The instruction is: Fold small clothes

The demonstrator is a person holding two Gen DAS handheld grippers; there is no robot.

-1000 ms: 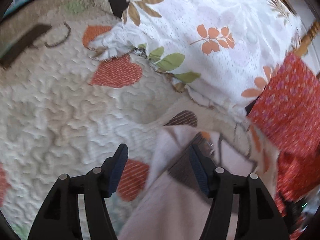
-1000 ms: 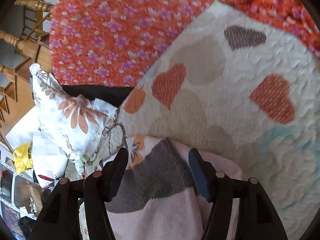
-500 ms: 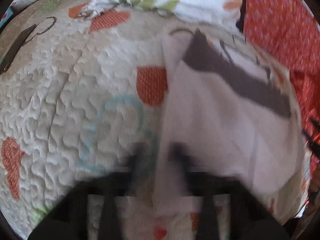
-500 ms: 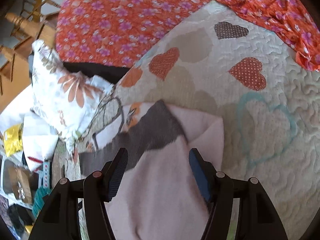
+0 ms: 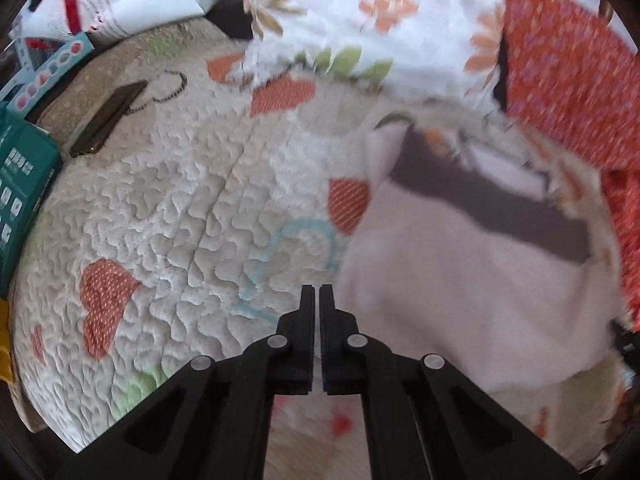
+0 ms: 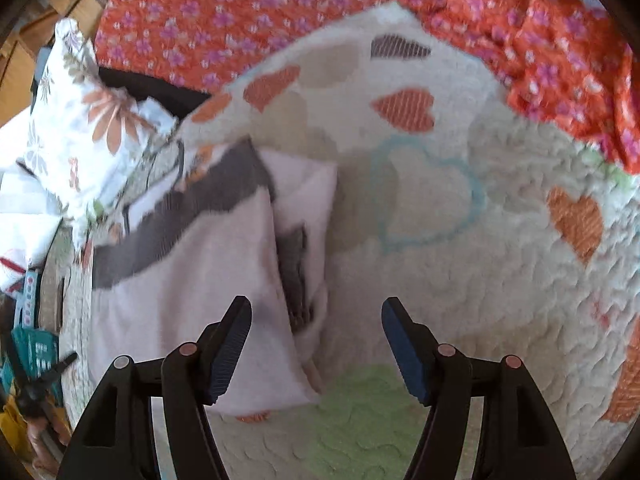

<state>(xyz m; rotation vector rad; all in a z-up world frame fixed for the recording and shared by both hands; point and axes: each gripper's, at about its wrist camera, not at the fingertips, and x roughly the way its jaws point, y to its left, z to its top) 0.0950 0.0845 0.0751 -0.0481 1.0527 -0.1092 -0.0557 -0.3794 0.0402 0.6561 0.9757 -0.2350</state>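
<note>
A small pale pink garment [image 5: 460, 280] with a dark grey band lies folded on the heart-patterned quilt [image 5: 180, 220]. In the left wrist view it lies right of my left gripper [image 5: 319, 300], which is shut and empty above the quilt. In the right wrist view the garment [image 6: 192, 292] lies at the left, its folded edge near the left finger of my right gripper [image 6: 316, 324], which is open and empty above the quilt [image 6: 460, 280].
A white floral pillow [image 5: 360, 12] and an orange flowered cloth [image 5: 572, 80] lie at the back. A dark phone-like object [image 5: 108, 116], a teal box [image 5: 24, 184] and papers sit at the left edge. Wooden furniture [image 6: 48, 4] stands behind.
Both grippers pulled back from the garment and let it go. My left gripper closed from open. The garment now lies folded over on the quilt.
</note>
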